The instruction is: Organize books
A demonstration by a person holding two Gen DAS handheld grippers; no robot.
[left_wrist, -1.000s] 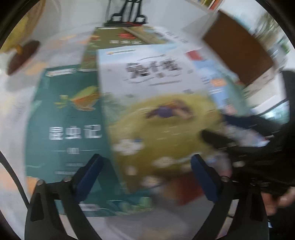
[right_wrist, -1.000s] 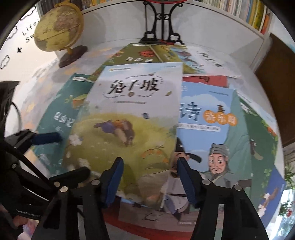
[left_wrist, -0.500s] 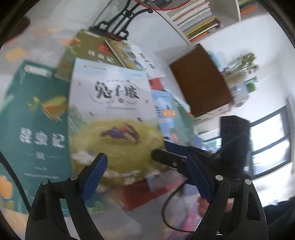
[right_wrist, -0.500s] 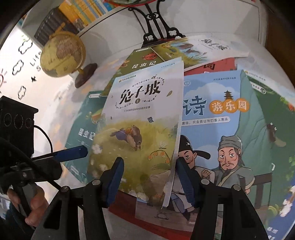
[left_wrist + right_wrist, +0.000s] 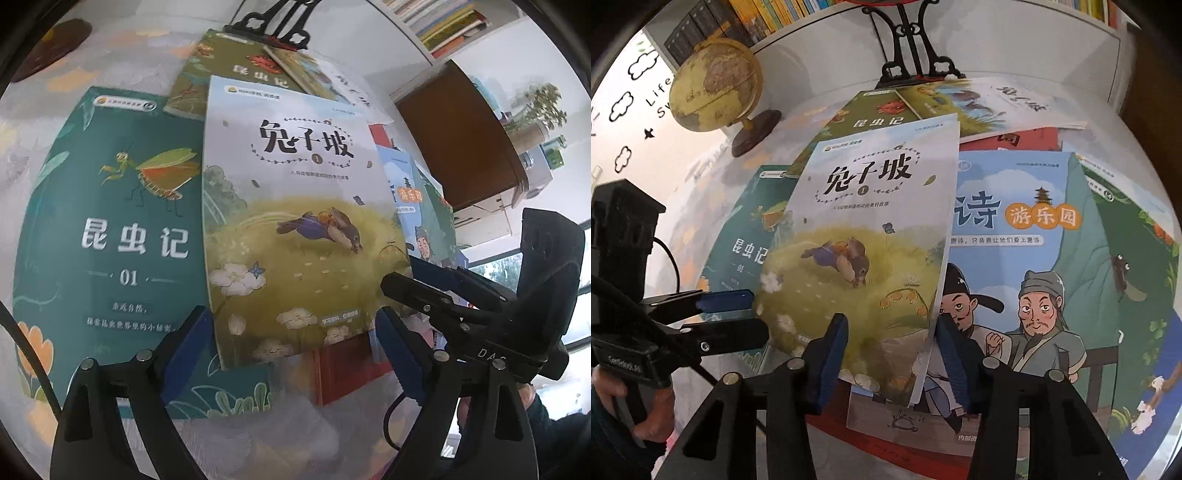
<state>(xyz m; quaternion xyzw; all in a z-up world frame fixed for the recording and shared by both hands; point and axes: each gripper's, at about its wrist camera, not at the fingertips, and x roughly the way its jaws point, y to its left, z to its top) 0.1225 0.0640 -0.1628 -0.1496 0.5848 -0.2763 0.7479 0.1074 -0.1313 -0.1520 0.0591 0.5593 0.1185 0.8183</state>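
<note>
1. Rabbit book (image 5: 864,236) frame centre, lying over the teal insect book (image 5: 110,240) and the blue poem book (image 5: 1015,258).
2. Right gripper (image 5: 890,354) jaws have just been closing, book's lower right corner between them, contact unclear.
3. Left gripper (image 5: 291,354) wide open, holding nothing.

My left gripper (image 5: 291,343): black frame, 2 blue pads, silver screws, black cable trailing off its left side. My right gripper (image 5: 892,354): same black build, blue pads, round screws. Dark sleeve behind the left hand (image 5: 631,402), white lettering on its housing.
</note>
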